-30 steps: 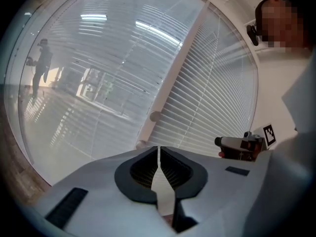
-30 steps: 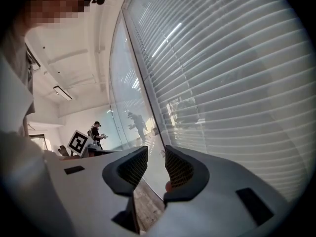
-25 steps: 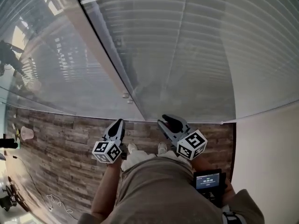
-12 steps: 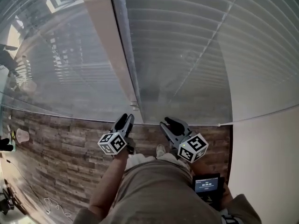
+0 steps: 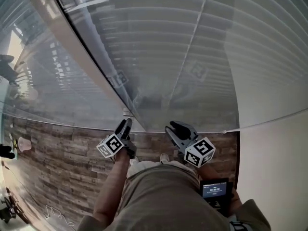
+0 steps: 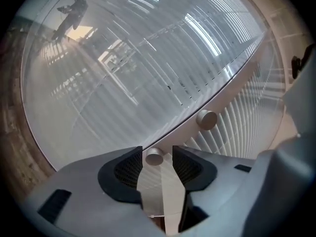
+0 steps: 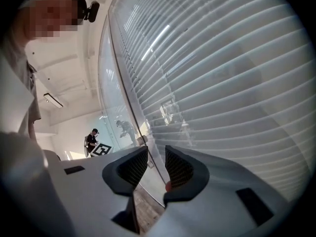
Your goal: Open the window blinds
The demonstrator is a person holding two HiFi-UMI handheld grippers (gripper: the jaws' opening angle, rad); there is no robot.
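Head view: the blinds [image 5: 202,57] hang behind glass straight ahead. Their slats lie flat and shut across the whole pane, so I judge that none of the opening is done yet. The left gripper [image 5: 125,124] is up at the pale frame [image 5: 77,47] that runs down beside the blinds. The right gripper [image 5: 179,128] hovers near it, in front of the lower slats. Underfoot is a wood-plank floor [image 5: 57,162], and there is a plain white wall [image 5: 274,172] to the right.

Left gripper view: its jaws have just been opening and now stand wide. A small round knob [image 6: 154,157] sits between the tips, and the pads are not pressing on it as far as I can see. A second knob [image 6: 206,119] sits further along the same frame (which of the two tilts the slats I cannot tell). What is left, I judge, is to close on a knob and work it until the slats turn open.

Right gripper view: these jaws are apart too, with nothing between them and only shut slats and glass ahead. To the left is a bright room with a white ceiling [image 7: 74,68] and a person [image 7: 92,140] far off.
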